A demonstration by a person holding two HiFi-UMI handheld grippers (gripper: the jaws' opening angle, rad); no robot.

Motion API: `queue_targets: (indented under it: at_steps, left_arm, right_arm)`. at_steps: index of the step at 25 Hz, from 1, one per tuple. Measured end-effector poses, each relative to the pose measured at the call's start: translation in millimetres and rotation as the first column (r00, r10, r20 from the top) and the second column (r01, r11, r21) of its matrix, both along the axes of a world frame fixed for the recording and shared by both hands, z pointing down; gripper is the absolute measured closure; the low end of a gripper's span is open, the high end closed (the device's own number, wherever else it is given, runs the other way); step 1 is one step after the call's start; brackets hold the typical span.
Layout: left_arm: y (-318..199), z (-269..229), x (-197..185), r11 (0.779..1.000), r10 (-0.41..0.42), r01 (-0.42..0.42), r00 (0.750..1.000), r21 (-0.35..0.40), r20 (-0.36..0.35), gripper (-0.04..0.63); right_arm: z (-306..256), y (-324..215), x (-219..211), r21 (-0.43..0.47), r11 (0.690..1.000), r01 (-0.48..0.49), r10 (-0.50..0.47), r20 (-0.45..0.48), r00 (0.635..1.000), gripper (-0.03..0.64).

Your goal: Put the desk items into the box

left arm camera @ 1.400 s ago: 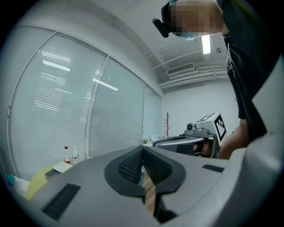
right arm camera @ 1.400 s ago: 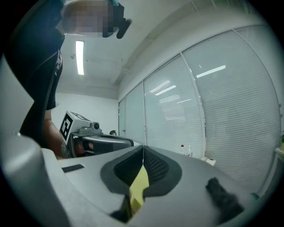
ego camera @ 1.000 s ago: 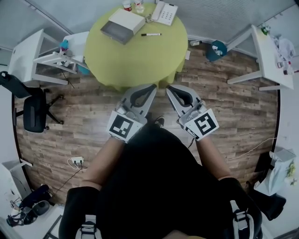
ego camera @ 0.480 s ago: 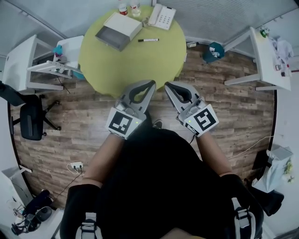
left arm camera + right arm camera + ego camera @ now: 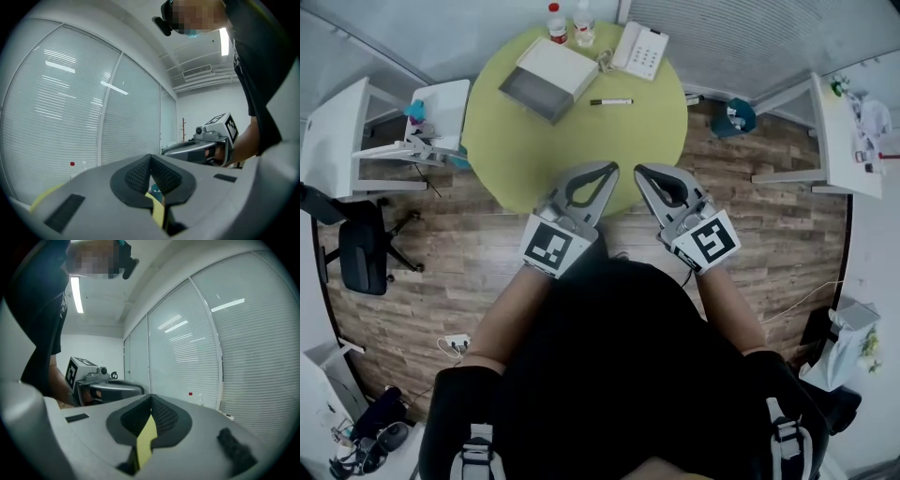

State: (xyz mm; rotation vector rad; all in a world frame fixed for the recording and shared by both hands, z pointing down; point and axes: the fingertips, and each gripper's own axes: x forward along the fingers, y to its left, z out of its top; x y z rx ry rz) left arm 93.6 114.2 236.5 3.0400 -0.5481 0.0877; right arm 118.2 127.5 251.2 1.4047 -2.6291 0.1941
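Both tongs hang over the near edge of the round green worktop (image 5: 581, 150), side by side and pointing roughly level toward the far side. The left tongs (image 5: 609, 169) have their jaws together at the tips with nothing between them. Through the slit lower down, only the worktop's green and something teal beyond it show. The right tongs (image 5: 639, 172) are likewise closed and empty. This looks like a carrying posture for an approach and not the start of a grasp, since everything to be handled is well apart from the tips.

The box (image 5: 548, 77) sits on the far left of the worktop, turned at an angle. Its grey inside shows on the near-left side, so it looks open to receive things. A pen (image 5: 611, 101) lies just to its right, near the middle of the worktop. A phone (image 5: 639, 51) rests at the far right edge, its cord trailing toward two bottles (image 5: 555, 21) standing upright at the far edge behind the box.

Nothing appears to be packed yet. The pen lies nearest and suits a narrow pinch, so it is probably the first target. The tongs must open before they reach it.
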Motion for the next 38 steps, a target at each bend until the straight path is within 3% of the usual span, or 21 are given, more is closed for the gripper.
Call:
queue_targets:
  at_steps: [10,21,28,34,38]
  left_arm:
    - [-74,8,-25,0.999,0.033,-0.034,0.999,-0.014,-0.015,0.584]
    - [-123,28,-2,0.998,0.007,-0.012,0.998,-0.069,-0.064,0.584]
    - [-163,63,25,0.996,-0.073,0.072,0.997,-0.048,-0.017,0.584]
    - [-200,102,48,0.987,-0.148,0.141,0.985,-0.079,-0.086,0.584]
    - [-219,147,59,0.98,-0.182,0.178,0.983,-0.09,-0.038,0.584]
  right_arm:
    - [8,-79,-26,-0.022,0.999,-0.035,0.035,-0.013,0.999,0.6]
    - [36,-128,5,-0.065,0.997,-0.049,0.048,-0.017,0.999,0.598]
    - [87,-167,46,-0.143,0.989,0.028,-0.041,-0.086,0.995,0.598]
    - [138,-202,73,-0.22,0.97,0.101,-0.138,-0.161,0.977,0.598]
    - [181,-224,83,-0.27,0.95,0.158,-0.213,-0.188,0.959,0.598]
